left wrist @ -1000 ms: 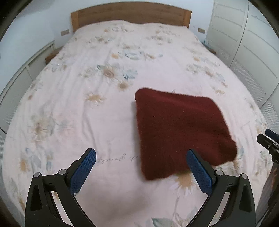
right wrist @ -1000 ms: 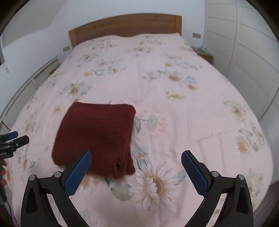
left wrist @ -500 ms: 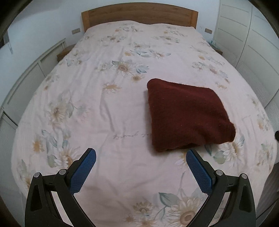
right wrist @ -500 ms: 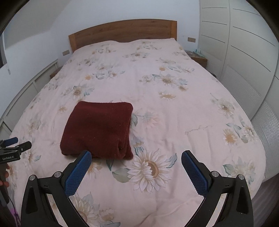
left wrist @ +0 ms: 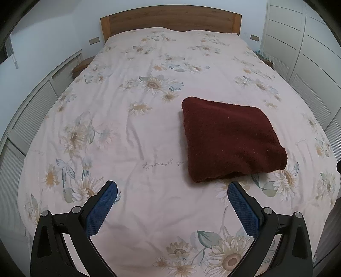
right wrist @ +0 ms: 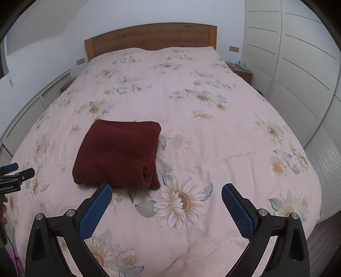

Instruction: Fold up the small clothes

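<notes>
A dark red fuzzy garment (left wrist: 230,138) (right wrist: 119,155) lies folded into a thick square on the flowered bedspread (left wrist: 132,132) (right wrist: 213,132), near the foot of the bed. My left gripper (left wrist: 171,188) hovers open, short of the garment and to its left, nothing between its blue pads. My right gripper (right wrist: 166,189) is open too, held back from the garment's near right corner and empty. The left gripper's tip (right wrist: 15,172) shows at the left edge of the right wrist view.
A wooden headboard (left wrist: 170,19) stands at the far end. White wardrobe doors (right wrist: 298,64) line the right side, and low white cabinets (left wrist: 32,106) the left. A nightstand (right wrist: 240,71) sits by the bed's far right corner.
Both grippers have drawn back and up from the folded garment, so more of the bed shows. The garment lies still and both stay open.
</notes>
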Available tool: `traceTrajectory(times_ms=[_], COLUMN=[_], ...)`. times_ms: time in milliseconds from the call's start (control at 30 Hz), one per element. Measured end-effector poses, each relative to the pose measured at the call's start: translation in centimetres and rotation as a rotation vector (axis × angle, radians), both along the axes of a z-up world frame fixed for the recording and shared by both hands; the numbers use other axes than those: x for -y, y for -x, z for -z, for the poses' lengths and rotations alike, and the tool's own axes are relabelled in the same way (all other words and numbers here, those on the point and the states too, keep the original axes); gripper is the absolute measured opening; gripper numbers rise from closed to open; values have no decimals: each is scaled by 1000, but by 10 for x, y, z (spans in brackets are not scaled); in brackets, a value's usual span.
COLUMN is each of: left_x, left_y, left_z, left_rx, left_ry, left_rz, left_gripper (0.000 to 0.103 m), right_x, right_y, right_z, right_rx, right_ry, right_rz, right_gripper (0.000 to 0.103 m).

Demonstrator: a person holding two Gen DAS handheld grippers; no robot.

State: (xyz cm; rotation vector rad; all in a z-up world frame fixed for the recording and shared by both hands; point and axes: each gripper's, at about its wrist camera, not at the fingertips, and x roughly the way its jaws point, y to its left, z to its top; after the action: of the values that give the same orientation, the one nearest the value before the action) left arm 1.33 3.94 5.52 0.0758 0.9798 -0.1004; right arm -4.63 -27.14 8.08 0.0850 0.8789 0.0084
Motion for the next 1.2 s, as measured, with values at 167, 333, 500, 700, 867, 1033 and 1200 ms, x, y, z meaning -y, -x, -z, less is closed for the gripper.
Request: traceTrajectory(times_ms=[167,333,500,700,867,1033,1200], left_x=[1,2,-1,2,3,6,6], left_y=[0,-1,-2,0,0,1,1], left_z=[4,4,4,4,5,5,6], left_rx=[-10,-10,-12,-15,-14,-17,-18], left_ry=[-4,-23,-20,-22,-22,-20,-21], left_rz=[-5,-10,-10,-17,-18,-18,-18], left_gripper=[102,102,102,102,102,102,102], right_x=[1,-1,-4,-6,-7,-5,-4], right_y=[0,-1,-1,-1,-1,0,0], right_z=[2,2,2,3,3,4,4], right_rx=[-9,-16,-19,-26,-28,-30,-30], right_ry=[7,18,25,32,37,43,51], right_rz=[-3,-7,-12,-20,-20,-17,-18], right_gripper=[103,103,103,103,103,103,103])
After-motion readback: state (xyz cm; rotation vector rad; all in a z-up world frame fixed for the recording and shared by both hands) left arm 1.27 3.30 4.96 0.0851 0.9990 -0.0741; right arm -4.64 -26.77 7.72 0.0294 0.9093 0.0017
